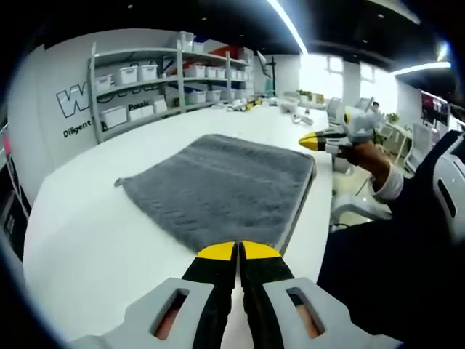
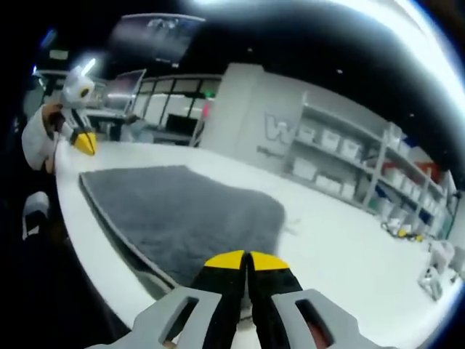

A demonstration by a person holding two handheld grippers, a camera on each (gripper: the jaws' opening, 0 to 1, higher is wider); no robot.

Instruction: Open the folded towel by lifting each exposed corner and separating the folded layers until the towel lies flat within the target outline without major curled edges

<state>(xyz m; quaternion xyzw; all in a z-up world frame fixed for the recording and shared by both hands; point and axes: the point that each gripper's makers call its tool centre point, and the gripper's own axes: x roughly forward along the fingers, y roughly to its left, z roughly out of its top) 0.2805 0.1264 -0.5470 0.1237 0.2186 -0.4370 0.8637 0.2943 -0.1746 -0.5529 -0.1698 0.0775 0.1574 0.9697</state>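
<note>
the grey towel (image 1: 221,185) lies on the white table (image 1: 94,240), spread across the middle of the left gripper view, its surface mostly smooth with a faint woven band running along the upper part; a layered edge shows down its right side, so it looks folded, and a small tag or thread sticks out at its left corner. in the right gripper view the same towel (image 2: 182,214) fills the centre-left, reaching toward the lower middle of the frame. at the bottom centre of the left gripper view the left gripper (image 1: 238,251) rises with its yellow-tipped black jaws pressed together, nothing between them, the tips just at the towel's near edge; whether they touch the cloth i cannot tell. the right gripper (image 2: 247,260) sits at the bottom centre of its own view, jaws likewise pressed together and empty, over the towel's near edge. the right gripper also appears at the upper right of the left gripper view, held by a hand (image 1: 369,156) with a white cuff, off the towel's far right corner. beyond the table, in the upper left of the left gripper view, stand shelves (image 1: 156,80) loaded with white bins (image 1: 138,73), next to a wall with dark lettering (image 1: 73,102). long ceiling lights (image 1: 287,22) run across the top.
</note>
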